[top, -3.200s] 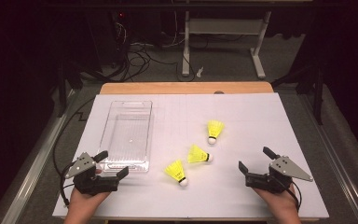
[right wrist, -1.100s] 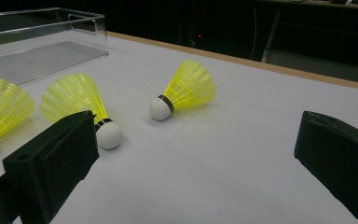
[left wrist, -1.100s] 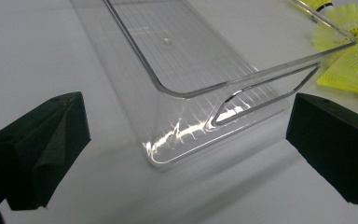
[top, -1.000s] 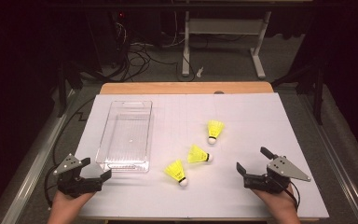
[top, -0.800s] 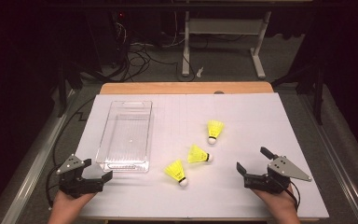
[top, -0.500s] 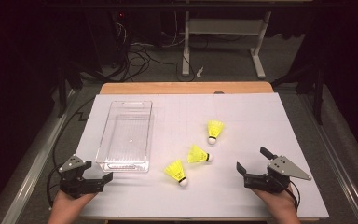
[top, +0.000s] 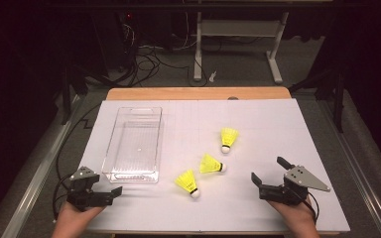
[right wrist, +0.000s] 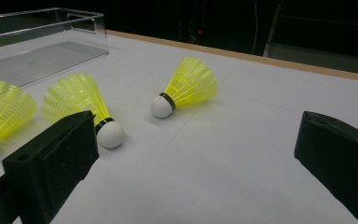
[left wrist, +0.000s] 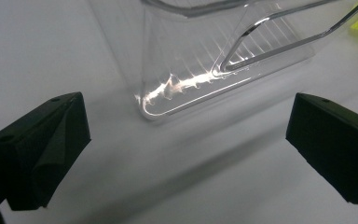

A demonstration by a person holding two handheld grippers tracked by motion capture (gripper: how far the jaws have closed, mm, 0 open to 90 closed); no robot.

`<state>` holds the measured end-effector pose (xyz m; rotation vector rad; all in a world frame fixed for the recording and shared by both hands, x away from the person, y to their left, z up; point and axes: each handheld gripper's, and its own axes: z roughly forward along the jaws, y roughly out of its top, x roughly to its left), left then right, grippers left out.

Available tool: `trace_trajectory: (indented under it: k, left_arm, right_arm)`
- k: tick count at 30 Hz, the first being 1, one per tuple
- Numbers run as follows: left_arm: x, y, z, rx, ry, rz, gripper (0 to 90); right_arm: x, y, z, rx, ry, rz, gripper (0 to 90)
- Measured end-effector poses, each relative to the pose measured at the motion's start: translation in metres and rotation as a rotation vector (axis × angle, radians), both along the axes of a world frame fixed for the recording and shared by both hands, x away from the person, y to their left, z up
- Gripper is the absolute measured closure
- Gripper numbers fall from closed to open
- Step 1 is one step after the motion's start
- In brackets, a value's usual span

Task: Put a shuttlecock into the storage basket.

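High view: a white tabletop (top: pixel 278 124) carries a clear plastic bin (top: pixel 134 144) on its left half and three yellow shuttlecocks right of the bin. The far shuttlecock (top: pixel 227 139) lies with its white cork toward the near edge; the middle shuttlecock (top: pixel 210 164) lies with its cork pointing right; the near shuttlecock (top: pixel 187 182) lies with its cork toward the near right. The three lie apart from one another and from the bin.

The left claw (top: pixel 110 193) rests at the near left corner of the tabletop, just beside the bin's near left corner, and points right. Its jaws stand spread and hold nothing. In the left gripper view, the left claw (left wrist: pixel 186 154) frames the bin's near end wall (left wrist: pixel 223 60) and its moulded handle, with bare tabletop between the jaws.

The right claw (top: pixel 268 171) rests at the near right, jaws spread wide and empty, pointing left toward the shuttlecocks. In the right gripper view, the right claw (right wrist: pixel 191 154) looks along the tabletop: the far shuttlecock (right wrist: pixel 186 88) lies between the jaws, well ahead of them, the middle shuttlecock (right wrist: pixel 81 105) just behind the left-hand jaw, and the near shuttlecock (right wrist: pixel 0 112) at the left edge. The bin (right wrist: pixel 42 42) stands beyond them.
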<state>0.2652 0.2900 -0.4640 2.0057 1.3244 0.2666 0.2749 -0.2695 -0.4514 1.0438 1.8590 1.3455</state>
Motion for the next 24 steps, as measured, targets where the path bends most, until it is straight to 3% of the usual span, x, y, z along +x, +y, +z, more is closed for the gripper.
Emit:
trace_trajectory:
  k: [13,20,23,24]
  left_arm:
    - [0.002,-0.001,0.000,0.015,0.066,0.005,1.1]
    - [0.004,-0.008,0.000,0.058,0.135,-0.022,1.1]
    - [0.008,-0.011,-0.001,0.038,0.159,-0.006,1.0]
    - [0.011,-0.013,0.000,0.018,0.190,0.006,1.1]
  right_arm:
    - [-0.001,0.002,-0.001,-0.012,-0.001,0.009,0.2]
    - [0.000,0.001,-0.002,-0.015,-0.001,0.007,0.2]
    - [0.000,0.000,-0.003,-0.009,0.006,0.004,0.2]
    - [0.000,0.000,-0.004,-0.008,0.008,0.009,0.2]
